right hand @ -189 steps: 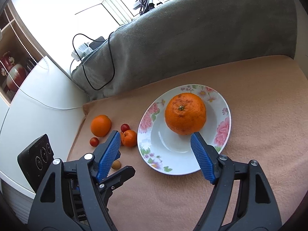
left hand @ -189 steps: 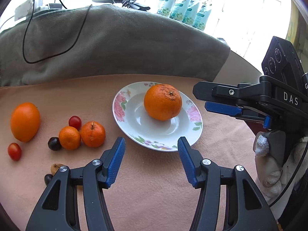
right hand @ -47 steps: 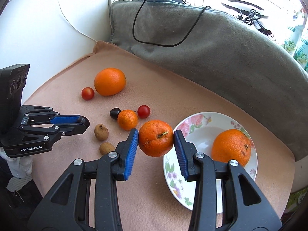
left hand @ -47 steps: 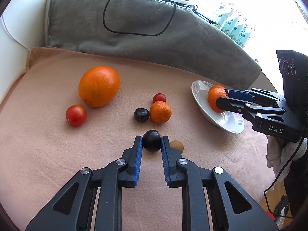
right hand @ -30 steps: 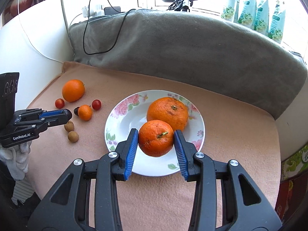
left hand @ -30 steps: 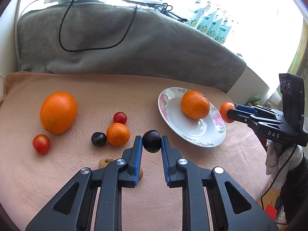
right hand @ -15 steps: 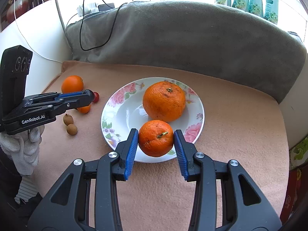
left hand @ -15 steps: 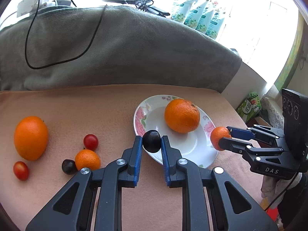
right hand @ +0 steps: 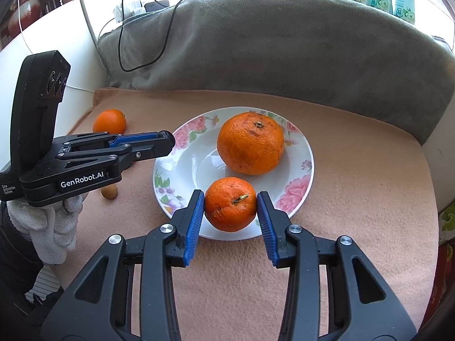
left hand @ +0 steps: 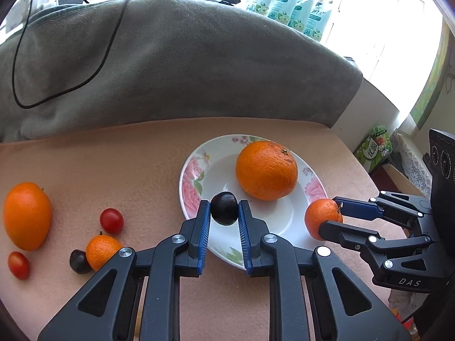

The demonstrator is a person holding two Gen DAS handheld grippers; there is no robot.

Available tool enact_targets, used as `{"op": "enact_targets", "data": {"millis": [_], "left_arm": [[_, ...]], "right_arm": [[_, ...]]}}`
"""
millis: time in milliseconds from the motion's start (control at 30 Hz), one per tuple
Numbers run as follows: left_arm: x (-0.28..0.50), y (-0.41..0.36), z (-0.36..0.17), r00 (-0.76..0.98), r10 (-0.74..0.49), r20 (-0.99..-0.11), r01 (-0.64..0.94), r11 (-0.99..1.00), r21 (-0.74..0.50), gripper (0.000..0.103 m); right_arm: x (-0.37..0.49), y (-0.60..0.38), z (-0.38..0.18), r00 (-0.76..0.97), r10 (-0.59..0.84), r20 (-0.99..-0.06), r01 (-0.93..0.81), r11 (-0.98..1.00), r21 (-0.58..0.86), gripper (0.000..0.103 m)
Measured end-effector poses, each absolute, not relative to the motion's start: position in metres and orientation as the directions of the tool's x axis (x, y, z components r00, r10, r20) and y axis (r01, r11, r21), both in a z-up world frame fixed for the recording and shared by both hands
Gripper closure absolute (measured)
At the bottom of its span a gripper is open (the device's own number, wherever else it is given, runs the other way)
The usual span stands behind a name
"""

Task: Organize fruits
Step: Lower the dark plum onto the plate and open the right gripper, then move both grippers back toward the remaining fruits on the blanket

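Two cherry tomatoes (left hand: 111, 221) only in left wrist view.

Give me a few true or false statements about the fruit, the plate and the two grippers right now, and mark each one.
1. The left gripper is shut on a dark plum. True.
2. The right gripper is empty. False: it is shut on a small mandarin.
3. One large orange lies on the floral plate. True.
4. The plate holds two cherry tomatoes. False: both cherry tomatoes lie on the peach cloth, off the plate.
5. A black cable lies over the grey blanket behind the plate. True.
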State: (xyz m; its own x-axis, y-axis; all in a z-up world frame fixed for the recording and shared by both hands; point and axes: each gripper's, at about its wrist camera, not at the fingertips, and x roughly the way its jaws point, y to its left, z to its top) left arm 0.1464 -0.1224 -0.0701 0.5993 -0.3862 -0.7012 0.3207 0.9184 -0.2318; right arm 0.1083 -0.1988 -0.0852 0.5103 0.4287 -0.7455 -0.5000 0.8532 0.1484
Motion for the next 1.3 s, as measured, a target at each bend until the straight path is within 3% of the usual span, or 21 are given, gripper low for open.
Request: {"op": "enact_targets", "data": {"millis": [167, 233, 267, 367, 433, 467, 567, 667, 800, 1300], "left_arm": [[0.147, -0.122, -0.068, 0.605, -0.384, -0.698, 0.318, 0.920, -0.230, 0.084], [0.147, -0.123, -0.068, 0.606, -0.383, -0.697, 0.318, 0.920, -0.229, 0.079], [0.147, -0.123, -0.068, 0.608, -0.383, -0.695, 0.317, 0.920, -0.230, 0.071], [0.146, -0.123, -0.067, 0.608, -0.388, -0.692, 0.318, 0.918, -0.236, 0.069], [0.146, -0.122, -0.066, 0.612, -0.385, -0.691, 0.318, 0.919, -0.231, 0.066], [0.145, -0.122, -0.066, 0.615, -0.384, -0.689, 0.316, 0.920, -0.231, 0.060], [0.144, -0.121, -0.064, 0.619, -0.384, -0.685, 0.312, 0.921, -0.234, 0.054], [0.143, -0.118, -0.062, 0.633, -0.381, -0.674, 0.297, 0.924, -0.242, 0.029], [0.141, -0.115, -0.058, 0.635, -0.389, -0.667, 0.296, 0.921, -0.254, 0.025], [0.137, -0.089, -0.047, 0.665, -0.374, -0.646, 0.258, 0.927, -0.271, 0.025]], "right_arm": [[0.109, -0.197, -0.087, 0.504, 0.430, -0.749, -0.504, 0.851, 0.149, 0.062], [0.109, -0.197, -0.087, 0.508, 0.428, -0.748, -0.501, 0.853, 0.147, 0.062], [0.109, -0.196, -0.087, 0.508, 0.426, -0.749, -0.501, 0.853, 0.145, 0.062], [0.108, -0.195, -0.084, 0.515, 0.427, -0.743, -0.504, 0.852, 0.141, 0.060], [0.106, -0.195, -0.081, 0.526, 0.427, -0.735, -0.504, 0.853, 0.135, 0.049], [0.105, -0.196, -0.080, 0.536, 0.425, -0.730, -0.502, 0.855, 0.129, 0.041], [0.103, -0.195, -0.076, 0.539, 0.430, -0.724, -0.508, 0.852, 0.127, 0.035], [0.101, -0.193, -0.075, 0.546, 0.430, -0.719, -0.513, 0.850, 0.118, 0.026], [0.099, -0.194, -0.073, 0.555, 0.440, -0.705, -0.509, 0.851, 0.131, 0.014], [0.107, -0.185, -0.064, 0.499, 0.516, -0.696, -0.498, 0.828, 0.258, 0.014]]}}
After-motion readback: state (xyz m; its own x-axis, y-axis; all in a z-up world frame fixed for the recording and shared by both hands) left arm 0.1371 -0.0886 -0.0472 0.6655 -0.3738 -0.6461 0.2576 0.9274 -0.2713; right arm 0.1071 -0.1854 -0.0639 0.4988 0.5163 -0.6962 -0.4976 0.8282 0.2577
